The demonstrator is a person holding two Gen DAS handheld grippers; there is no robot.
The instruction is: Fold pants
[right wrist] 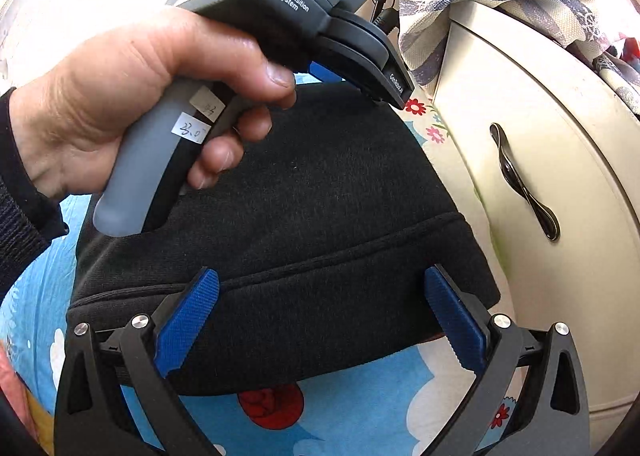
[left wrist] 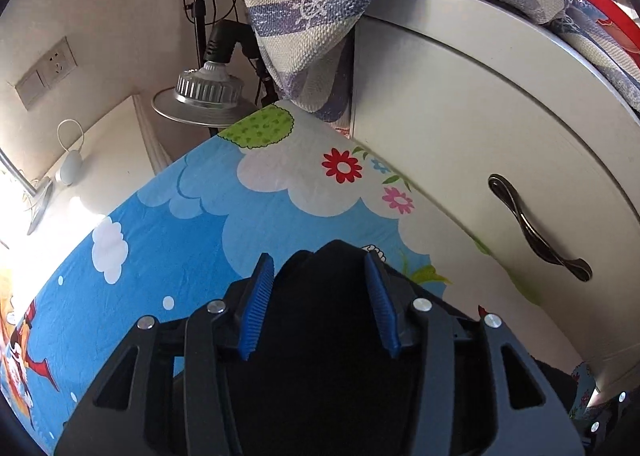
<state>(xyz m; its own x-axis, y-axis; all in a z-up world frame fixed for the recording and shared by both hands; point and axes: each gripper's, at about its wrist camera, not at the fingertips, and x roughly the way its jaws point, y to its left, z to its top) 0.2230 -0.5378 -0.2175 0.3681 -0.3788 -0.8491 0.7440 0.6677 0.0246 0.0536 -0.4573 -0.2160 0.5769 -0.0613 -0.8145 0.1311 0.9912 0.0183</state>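
The folded black knit pants (right wrist: 320, 240) are laid on a blue bed sheet printed with white clouds and flowers (left wrist: 192, 224), close to a white cabinet door with a dark curved metal handle (right wrist: 524, 184). In the right wrist view the stitched hem band of the pants is seen nearest to the camera, and the right gripper (right wrist: 320, 316) is placed over this band with its jaws spread wide; the blue ribbed pads (right wrist: 188, 316) are standing at both sides of the cloth and nothing is clamped between them.

The left gripper (left wrist: 320, 296) is held by the person's left hand (right wrist: 132, 96) over the far part of the pants. Its jaws are parted to a middle width, and black cloth is seen between and under the blue pads (left wrist: 256, 308), but it cannot be told if the cloth is pinched.

Behind the sheet edge a silver lamp with a finned metal housing (left wrist: 208, 96) is mounted on a black stand. A striped blue and cream woven cloth (left wrist: 320, 16) is hung over the top of the cabinet and falls down near the sheet corner. A beige wall socket plate (left wrist: 48, 72) is fixed on the wall at the left
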